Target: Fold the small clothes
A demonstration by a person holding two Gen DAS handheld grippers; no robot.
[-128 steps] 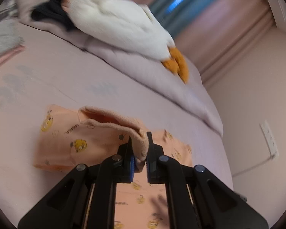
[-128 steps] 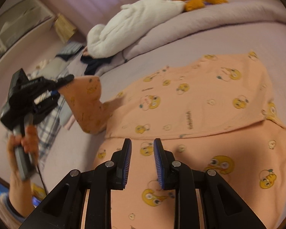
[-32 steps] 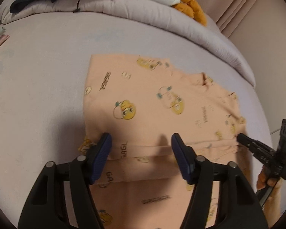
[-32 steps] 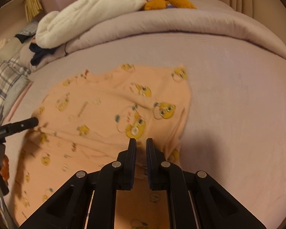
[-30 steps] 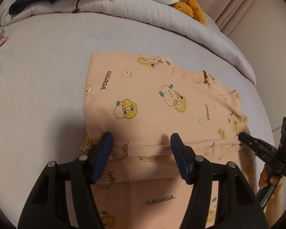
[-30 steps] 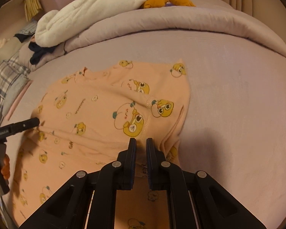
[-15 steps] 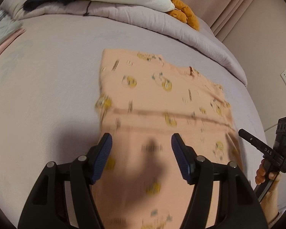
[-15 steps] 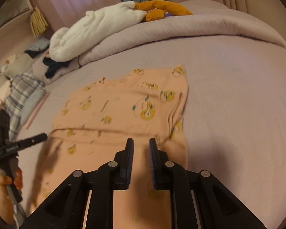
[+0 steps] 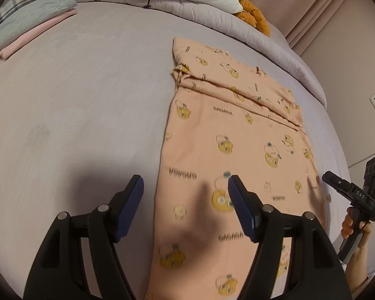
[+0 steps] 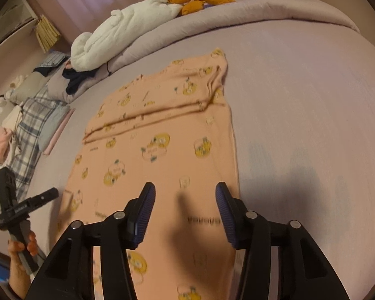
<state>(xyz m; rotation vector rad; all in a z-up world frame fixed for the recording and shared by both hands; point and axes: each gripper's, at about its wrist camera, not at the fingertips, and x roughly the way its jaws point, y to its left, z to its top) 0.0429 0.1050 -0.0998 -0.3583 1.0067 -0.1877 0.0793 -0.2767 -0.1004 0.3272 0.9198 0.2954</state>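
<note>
A wide bed with a smooth lilac sheet (image 9: 75, 95) carries a peach cotton garment printed with yellow cartoon faces (image 9: 227, 135), lying flat with its far end folded over. Along the far edge lies a bunched lilac duvet (image 10: 250, 17); folded grey and pink cloths (image 9: 25, 30) sit at one corner.

Garment (image 9: 237, 135) soft matt cloth; bedsheet (image 9: 75, 87) matt

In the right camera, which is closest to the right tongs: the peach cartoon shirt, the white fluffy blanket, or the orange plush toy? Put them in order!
1. Peach cartoon-print shirt: right under the open right tongs.
2. White fluffy blanket: far, up left on the rolled duvet.
3. Orange plush toy: farthest, at the top, just behind the blanket.
</note>
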